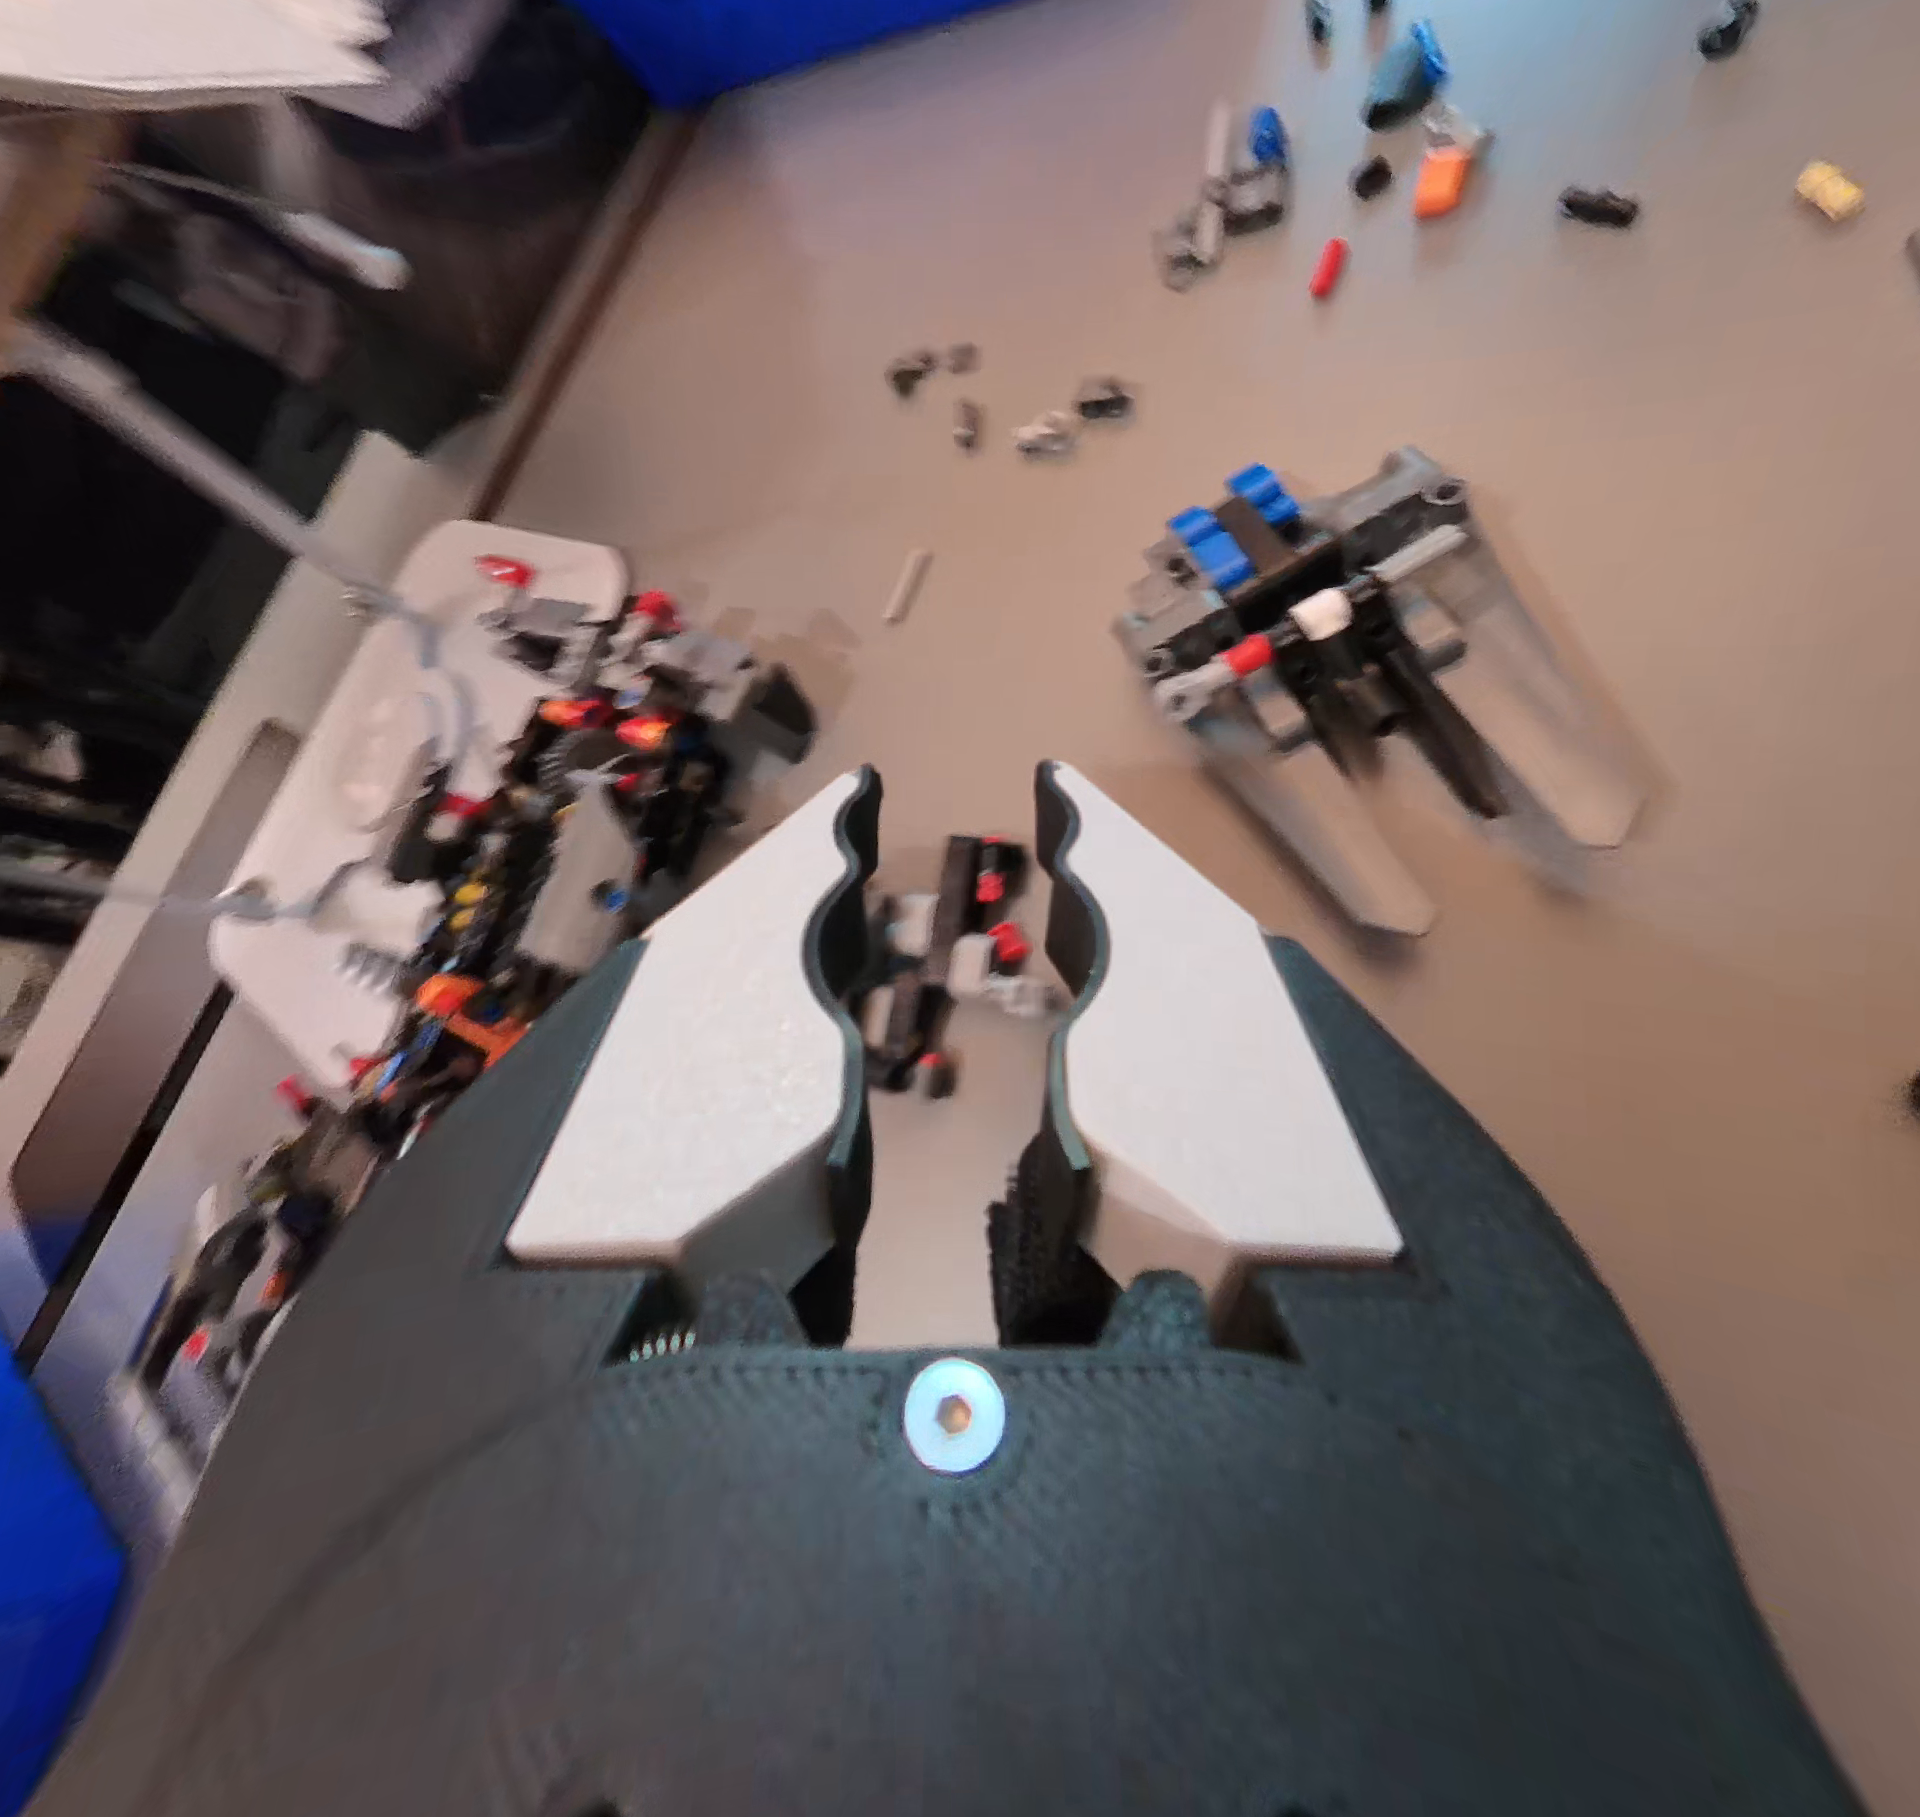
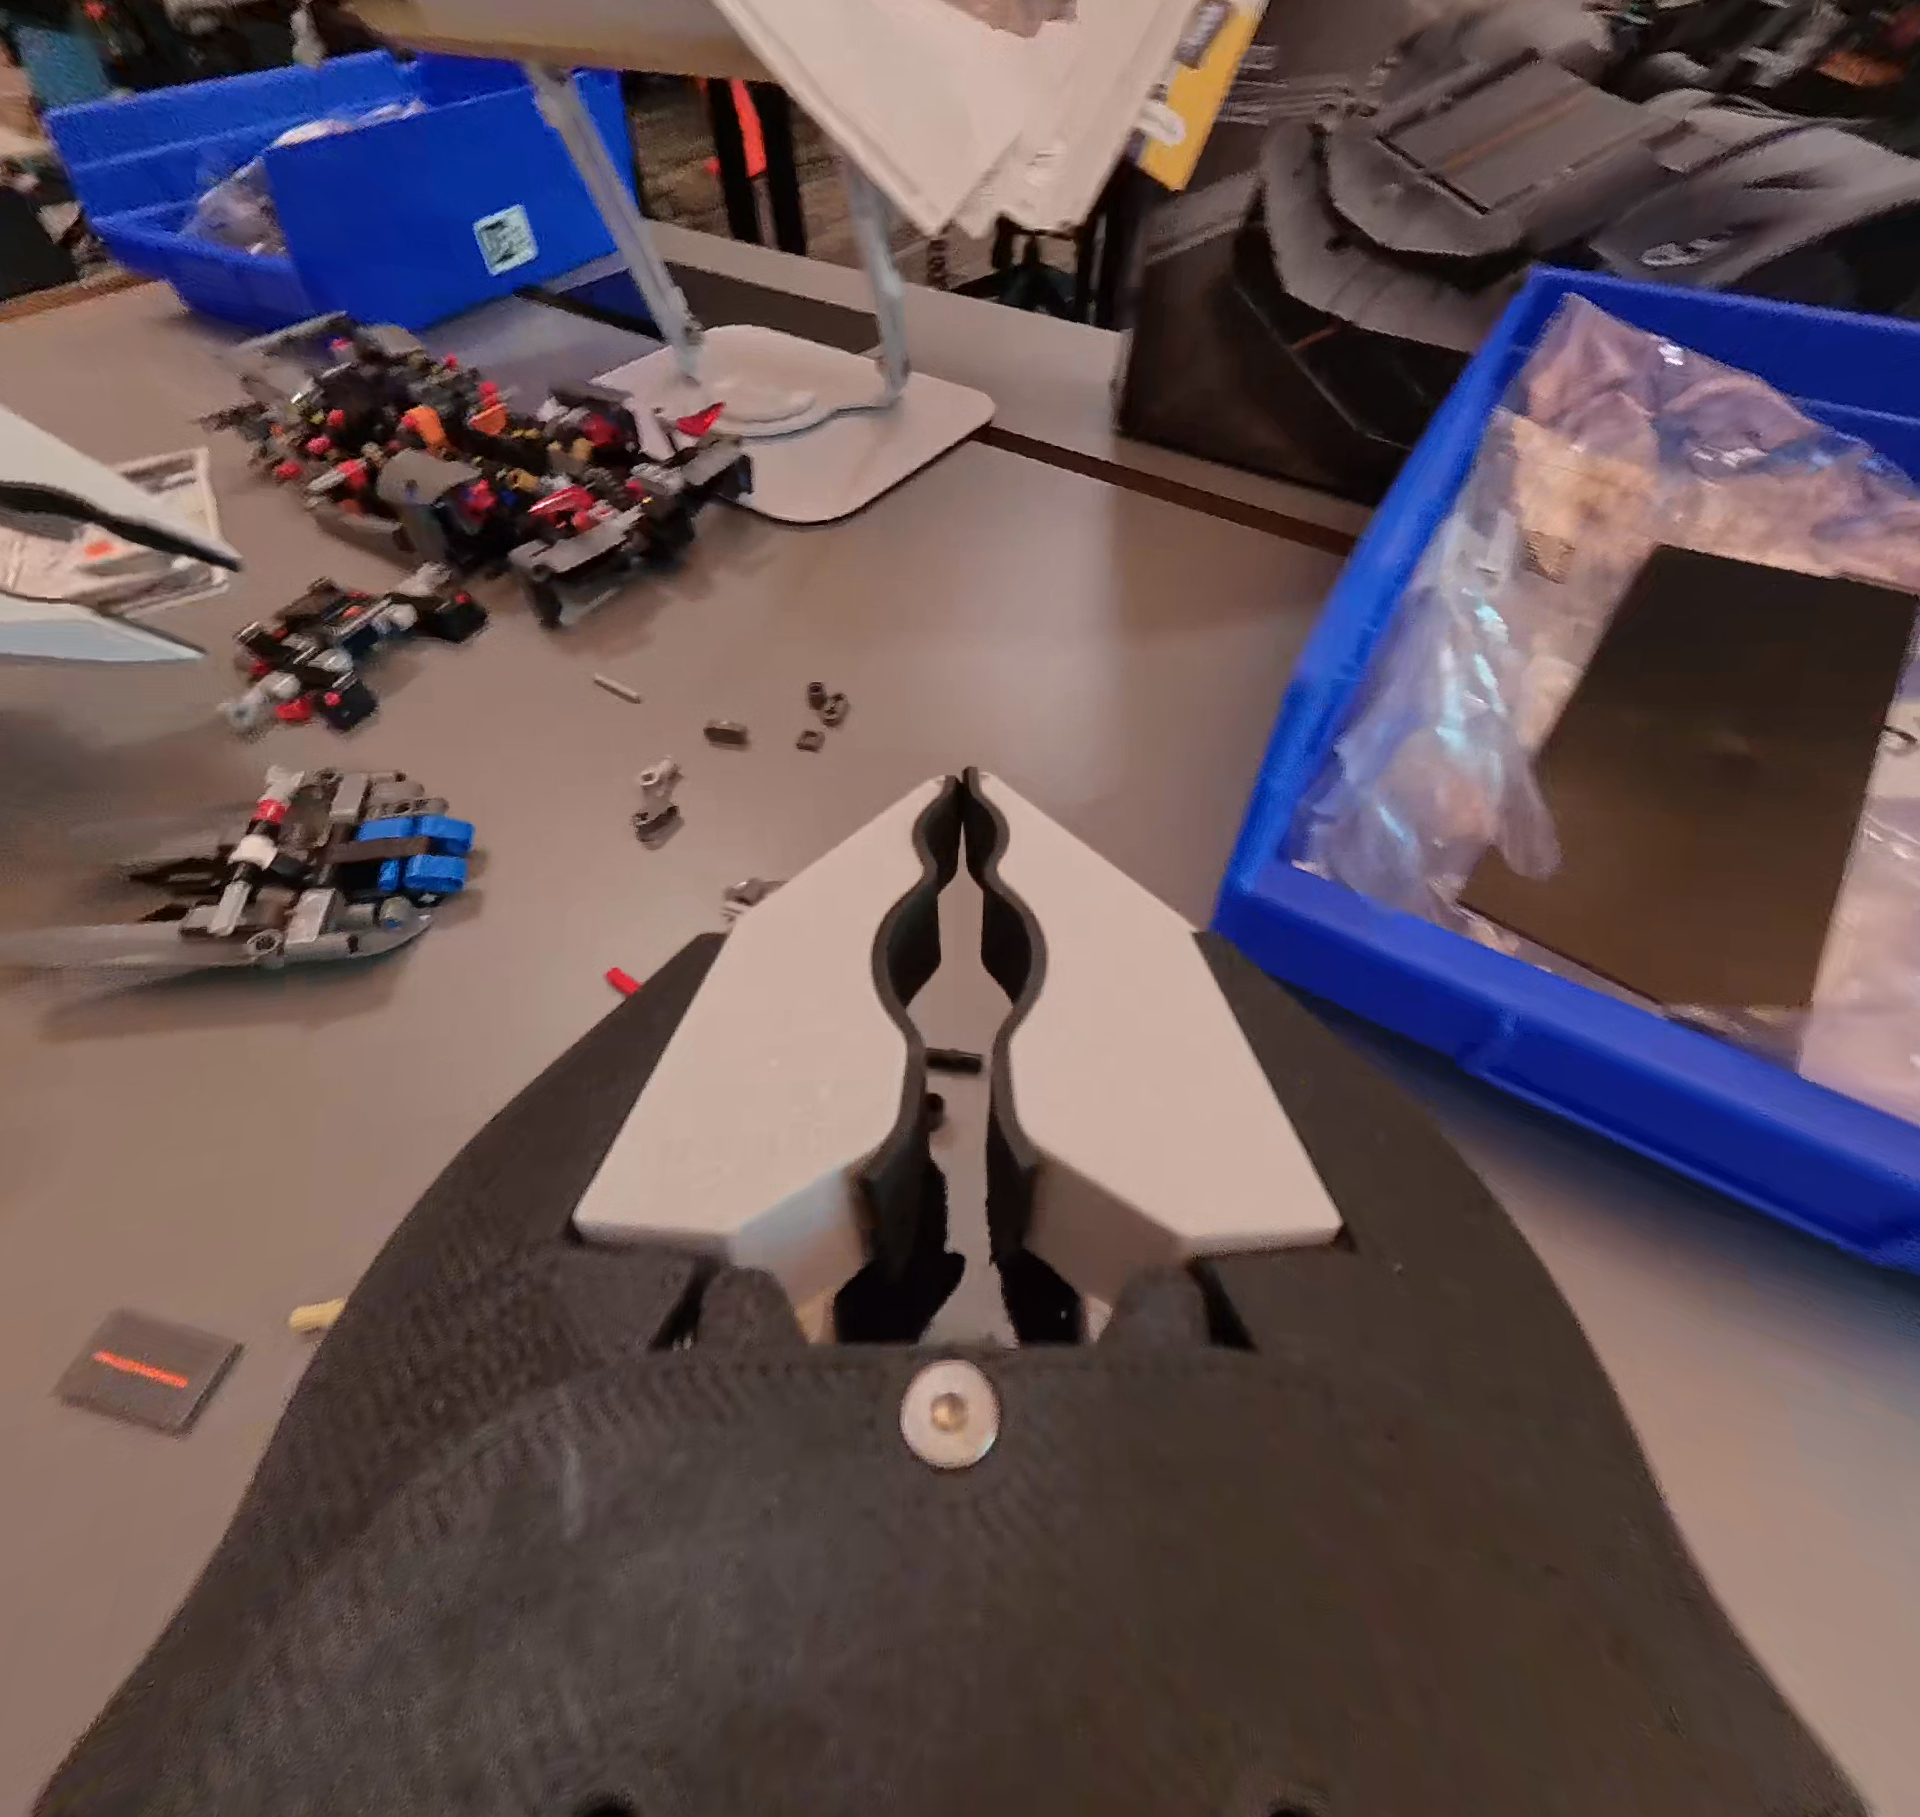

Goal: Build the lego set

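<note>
My left gripper (image 1: 958, 791) is open and empty above a small black, grey and red lego sub-assembly (image 1: 951, 946) on the table; this piece also shows in the right wrist view (image 2: 332, 640). A grey sub-assembly with blue parts (image 1: 1340, 645) lies to its right, and shows in the right wrist view (image 2: 312, 868). The large dark lego chassis (image 1: 561, 832) lies to the left by a stand base, and shows in the right wrist view (image 2: 488, 468). My right gripper (image 2: 961, 780) is shut with nothing visible in it, above the table. The left gripper's fingers (image 2: 94, 520) show at the right view's left edge.
Several small loose parts (image 1: 1382, 157) lie scattered far on the table; more loose parts (image 2: 727, 733) lie ahead of the right gripper. A blue bin (image 2: 1507, 1050) with plastic bags stands at right. Another blue bin (image 2: 343, 188) and a booklet stand (image 2: 831, 448) stand at the back. The grippers' ends are close to 25 cm from one another.
</note>
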{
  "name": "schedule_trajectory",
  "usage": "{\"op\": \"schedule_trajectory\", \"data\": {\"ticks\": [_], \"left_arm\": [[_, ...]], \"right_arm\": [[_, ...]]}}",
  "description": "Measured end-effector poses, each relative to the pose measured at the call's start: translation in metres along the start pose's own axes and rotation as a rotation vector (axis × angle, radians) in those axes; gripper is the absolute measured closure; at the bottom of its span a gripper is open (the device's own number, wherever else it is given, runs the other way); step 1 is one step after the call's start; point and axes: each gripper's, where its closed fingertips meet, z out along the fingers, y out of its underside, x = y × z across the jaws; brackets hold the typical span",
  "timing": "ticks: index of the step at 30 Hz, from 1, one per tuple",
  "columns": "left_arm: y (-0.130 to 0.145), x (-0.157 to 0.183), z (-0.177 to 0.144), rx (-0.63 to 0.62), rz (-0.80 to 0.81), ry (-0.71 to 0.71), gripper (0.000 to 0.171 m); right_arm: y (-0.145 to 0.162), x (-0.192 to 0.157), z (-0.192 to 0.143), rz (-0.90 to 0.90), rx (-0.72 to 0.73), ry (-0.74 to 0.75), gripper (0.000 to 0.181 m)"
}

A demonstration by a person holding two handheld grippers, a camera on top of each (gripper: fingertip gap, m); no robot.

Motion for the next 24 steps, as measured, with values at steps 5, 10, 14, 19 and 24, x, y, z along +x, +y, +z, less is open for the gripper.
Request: {"op": "schedule_trajectory", "data": {"ticks": [5,10,14,19,24], "left_arm": [[0.009,-0.047,-0.026,0.115,-0.103,-0.163,0.144],[0.024,-0.086,-0.042,0.211,-0.280,-0.264,0.133],[0.021,-0.097,-0.053,0.280,-0.328,-0.300,0.128],[0.021,-0.096,-0.055,0.298,-0.361,-0.282,0.128],[0.020,-0.093,-0.052,0.300,-0.380,-0.263,0.129]], "right_arm": [[-0.027,0.028,-0.033,0.098,0.219,0.061,0.181],[-0.050,0.051,-0.086,0.144,0.419,0.171,0.179],[-0.043,0.052,-0.116,0.131,0.382,0.233,0.155],[0.026,0.019,-0.113,0.044,-0.019,0.127,0.166],[0.094,0.004,-0.120,0.017,-0.276,0.065,0.155]]}}
